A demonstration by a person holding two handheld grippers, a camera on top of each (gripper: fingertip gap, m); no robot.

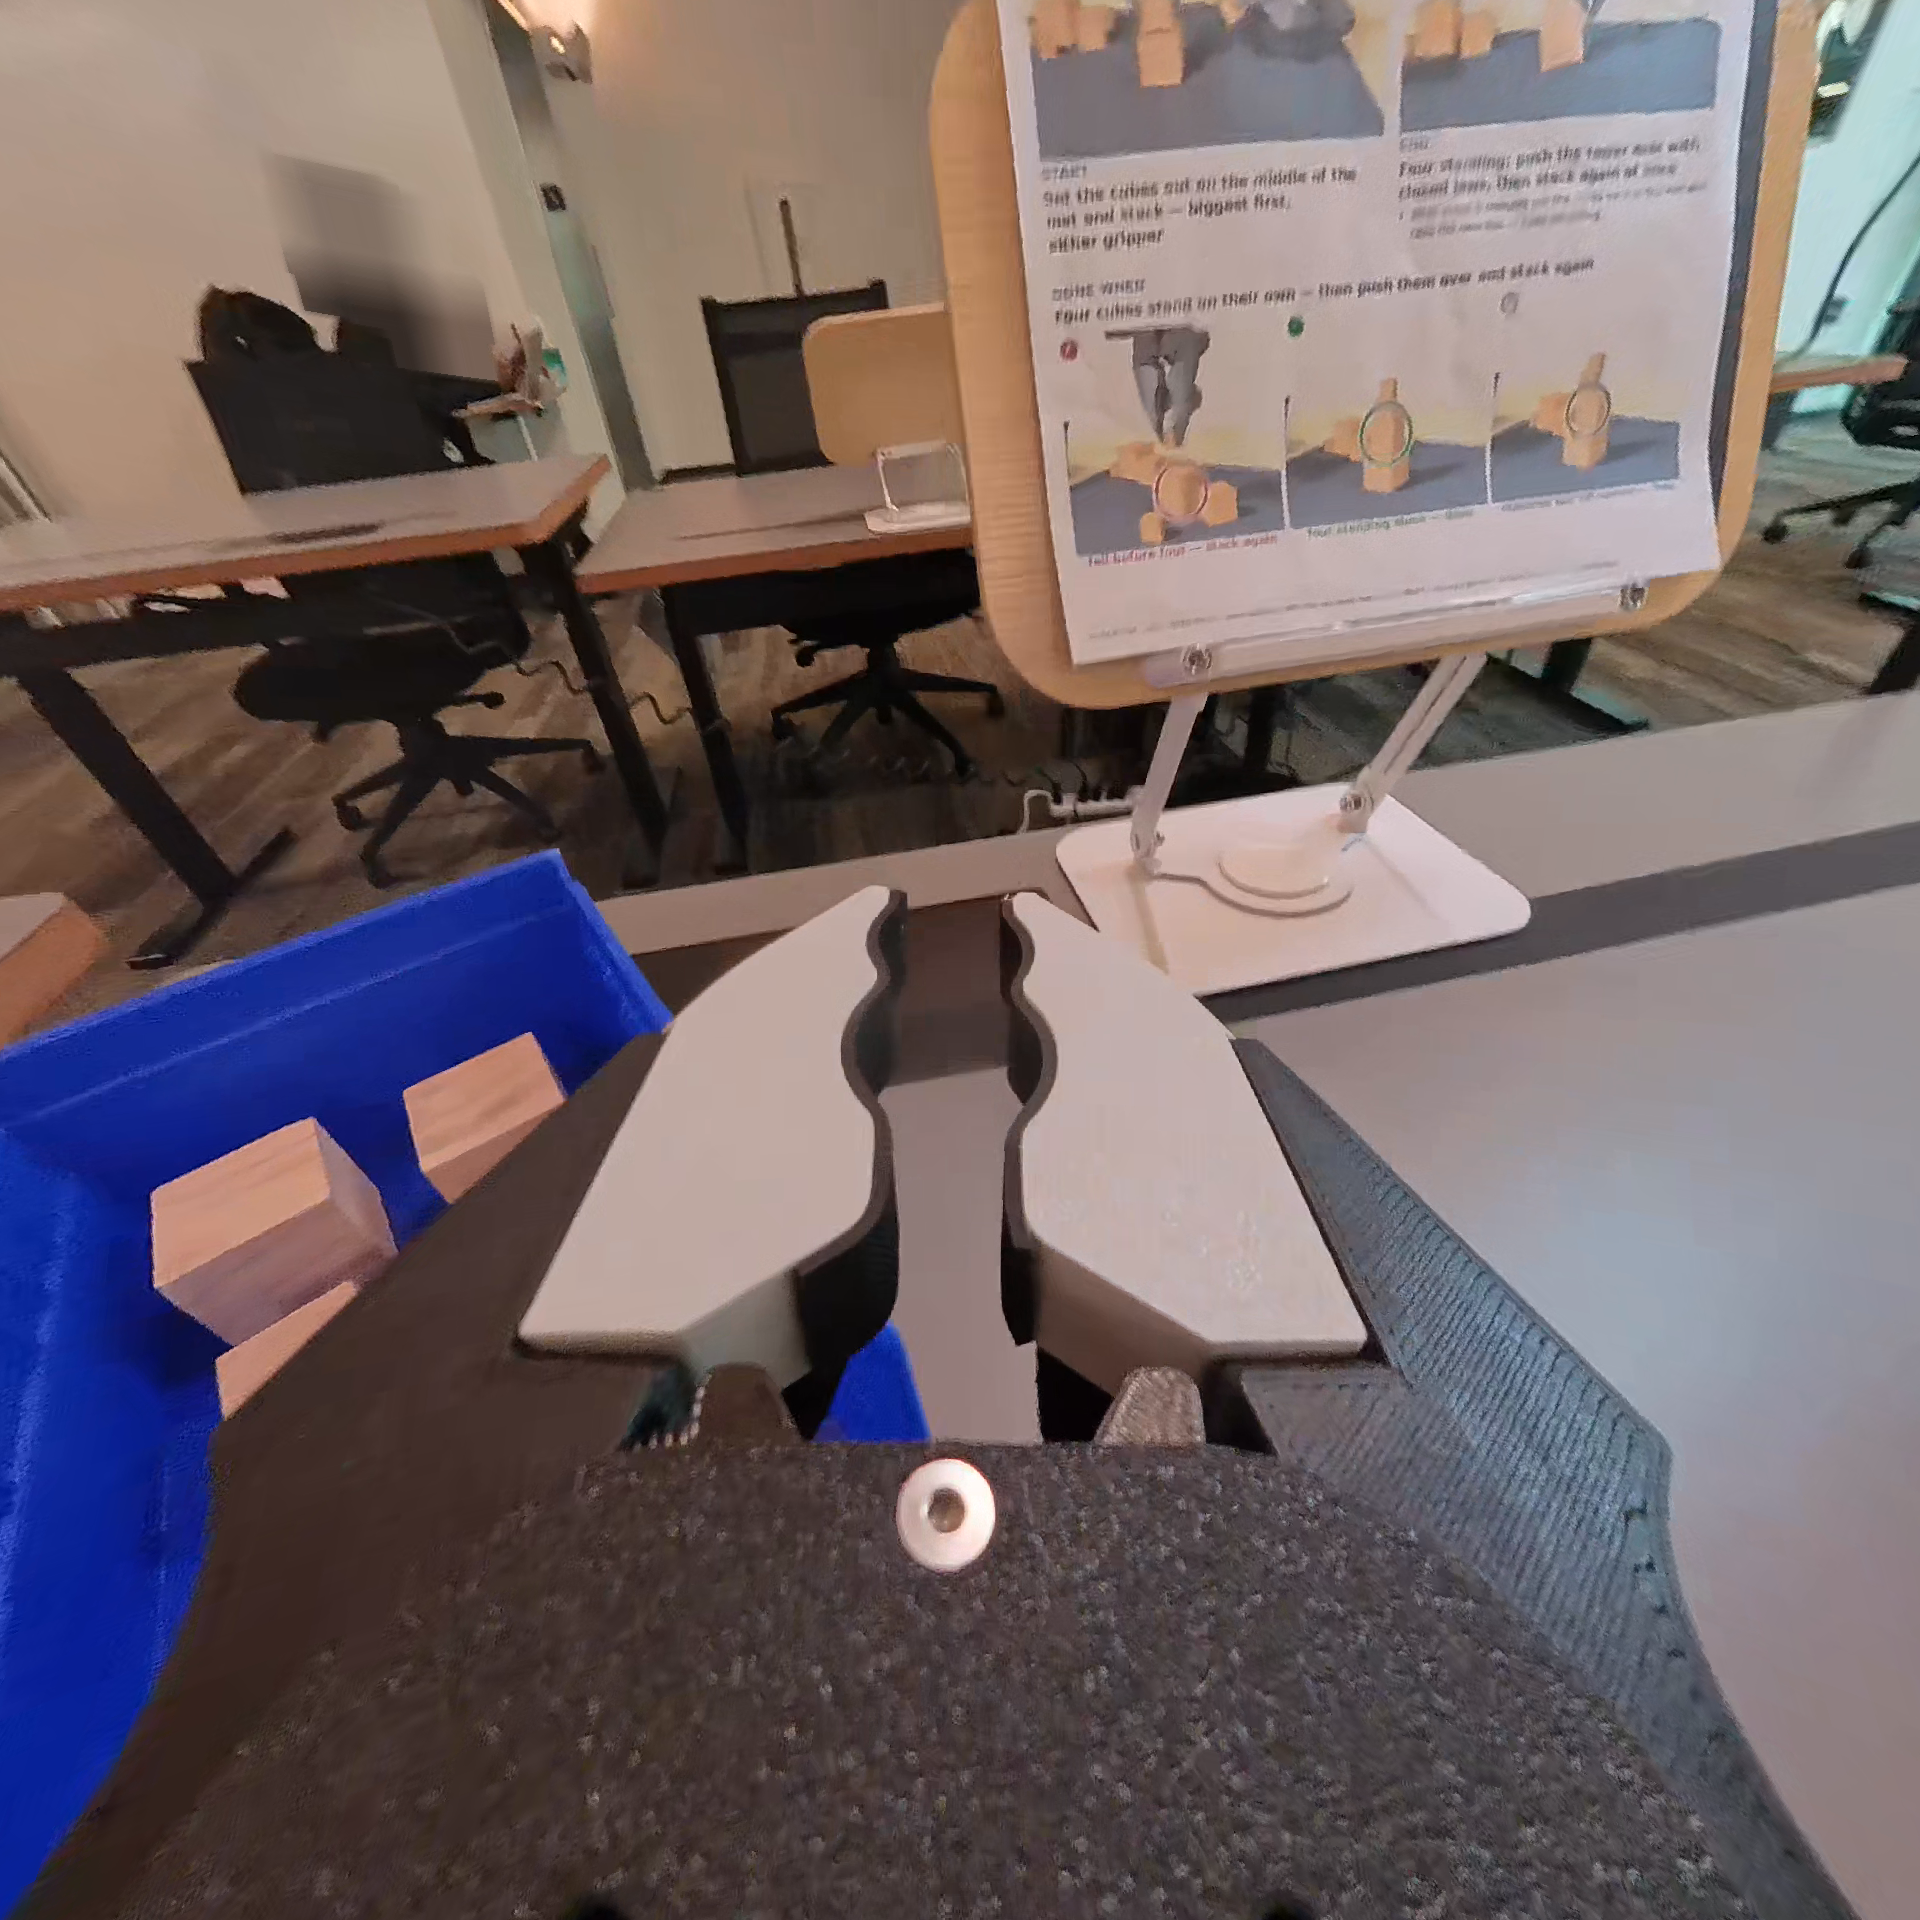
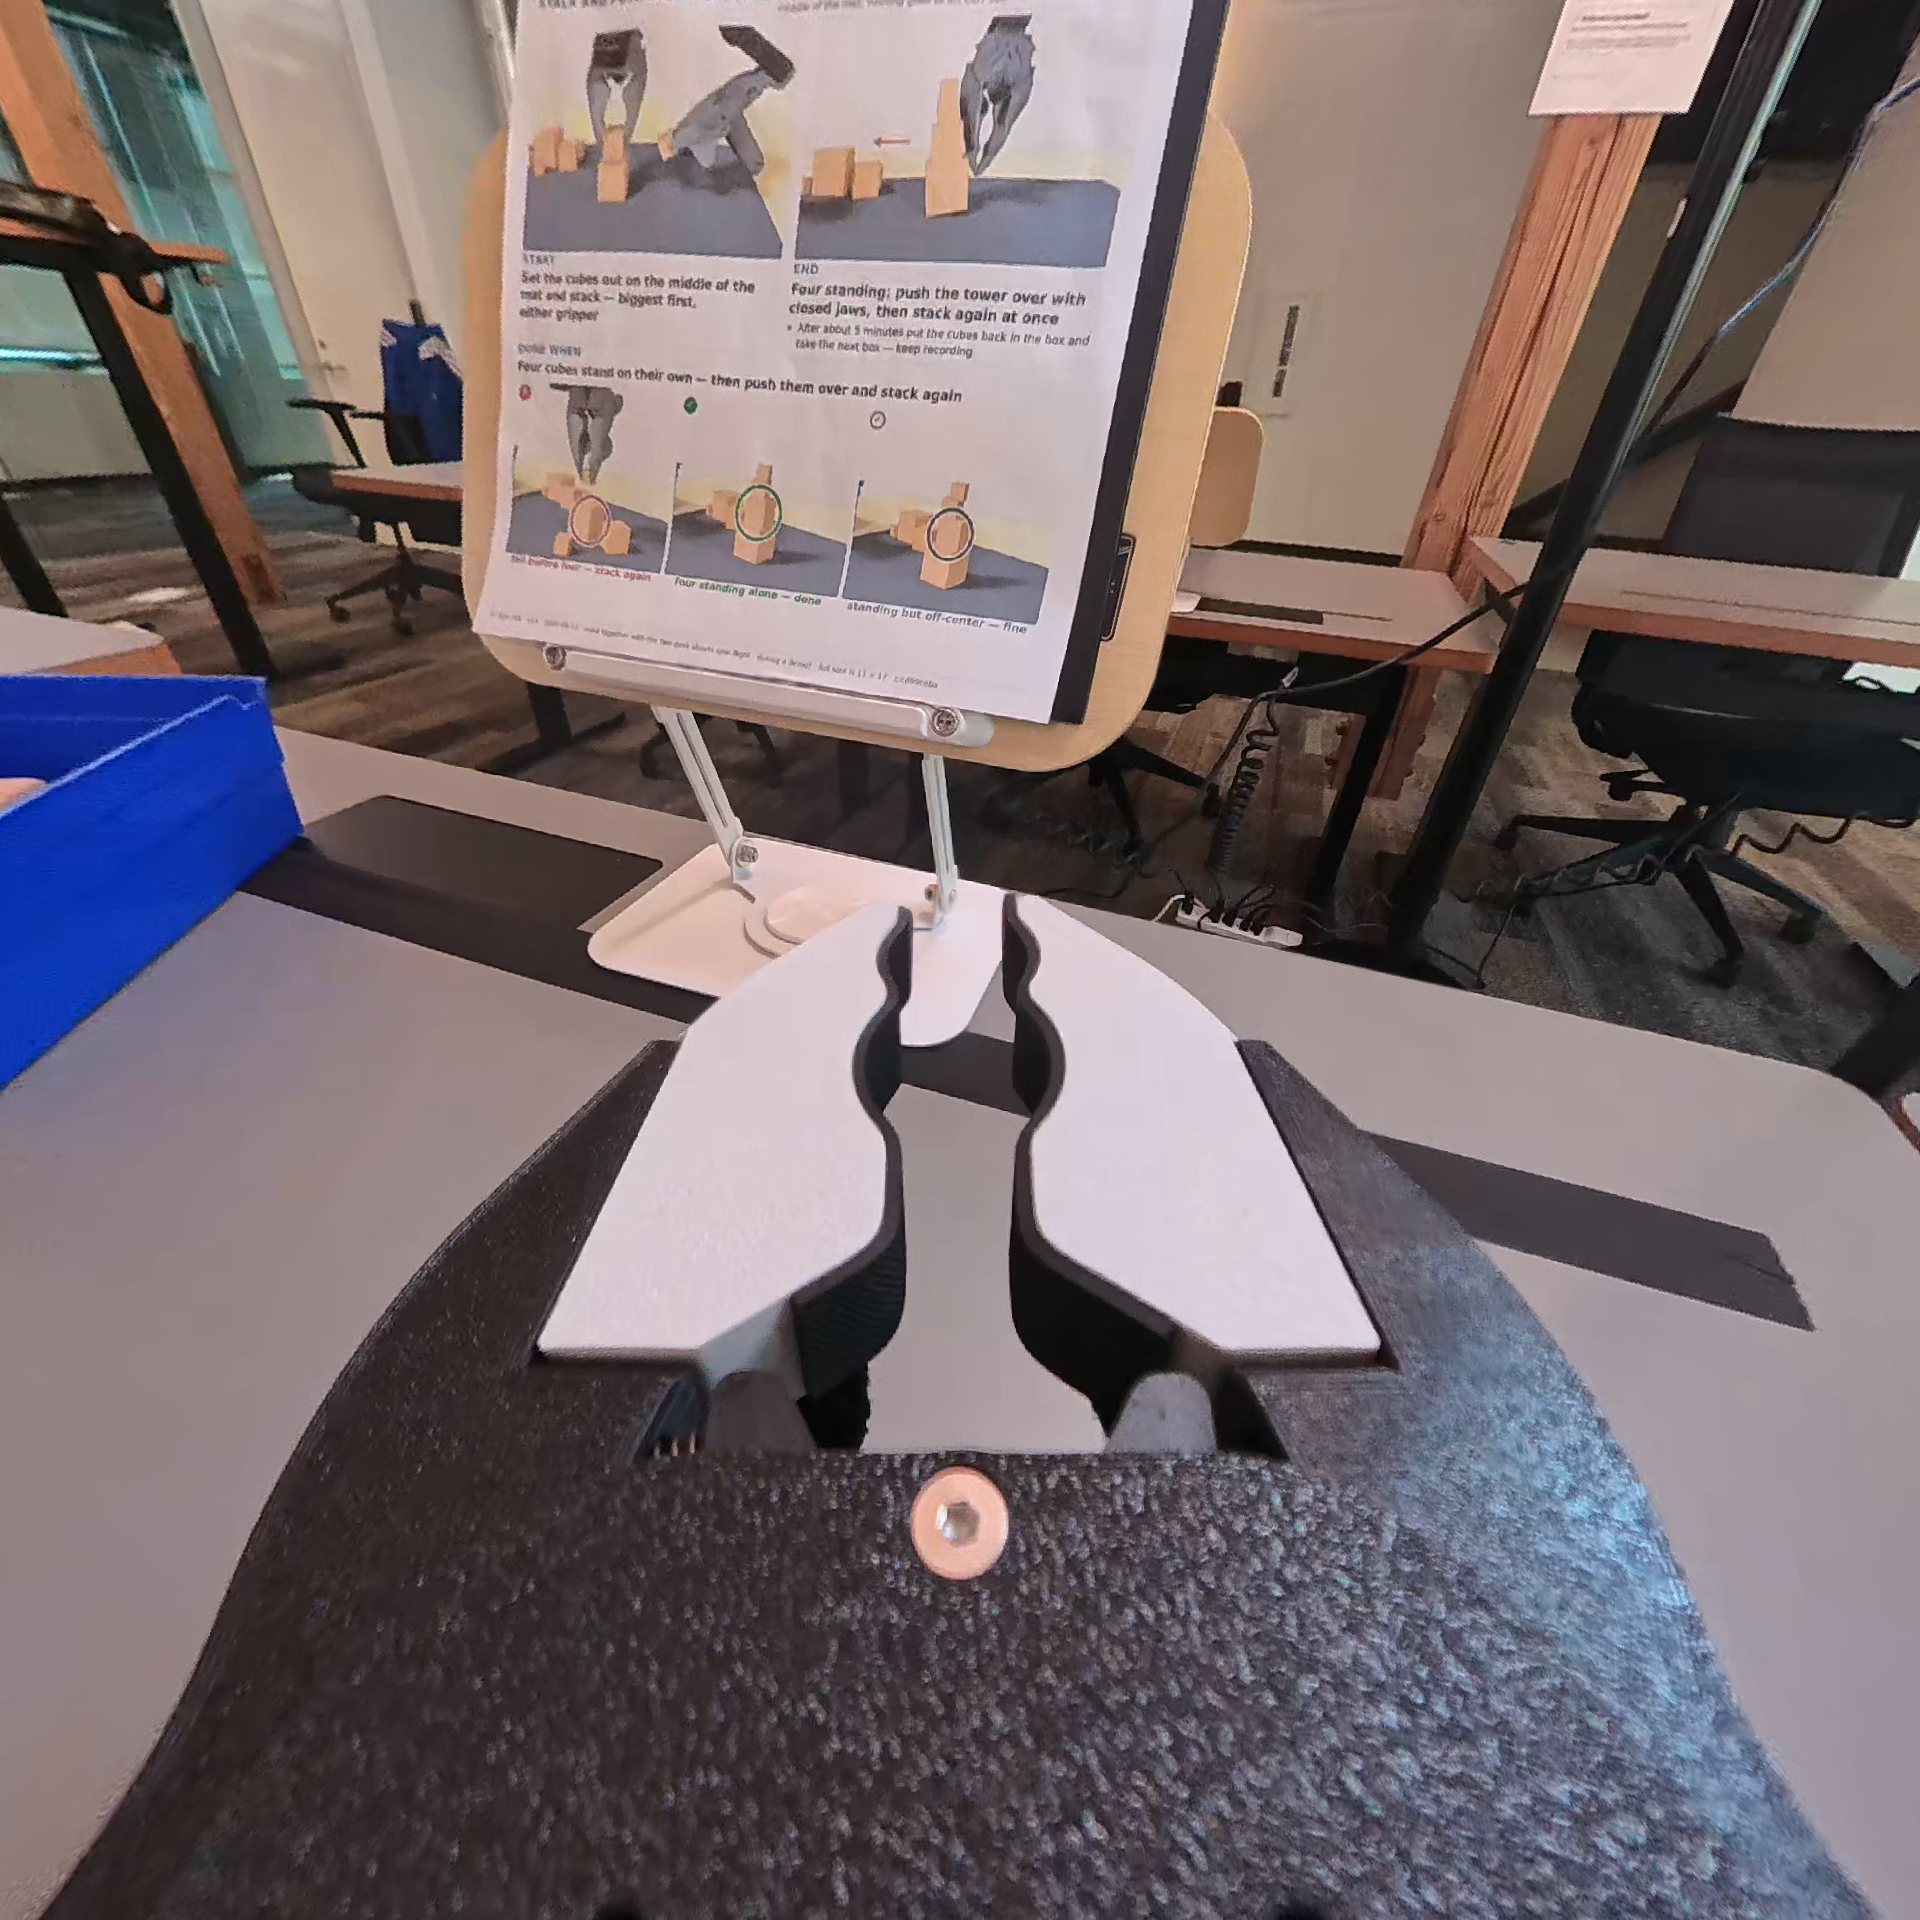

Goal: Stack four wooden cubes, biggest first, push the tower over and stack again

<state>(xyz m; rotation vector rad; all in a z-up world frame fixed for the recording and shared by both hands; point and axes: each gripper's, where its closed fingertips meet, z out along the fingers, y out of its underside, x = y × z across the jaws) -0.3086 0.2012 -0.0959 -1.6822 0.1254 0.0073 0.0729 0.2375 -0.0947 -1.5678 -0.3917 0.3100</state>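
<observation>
Blocks (image 1: 272, 1226) are lying in the blue bin (image 1: 343, 966), untouched; I am holding my left gripper (image 1: 951, 914) beside it and right gripper (image 2: 956, 920) over the table (image 2: 260, 1143), both slightly parted, gripping nothing.

My left gripper (image 1: 951, 920) shows two pale grey fingers (image 1: 748, 1122) with flat, curved tops and wavy black inner pads, set in a black printed body with a speckled, grainy face; ribbed layer lines run along its right flank, and one silver hex screw (image 1: 944, 1512) sits at centre. My right gripper (image 2: 956, 925) is the same build: whitish fingers (image 2: 1164, 1143), scalloped black pads, a pebbled black shell and a single hex screw (image 2: 958, 1524) with a coppery tint. No sleeves or cables of mine are in shot.
</observation>
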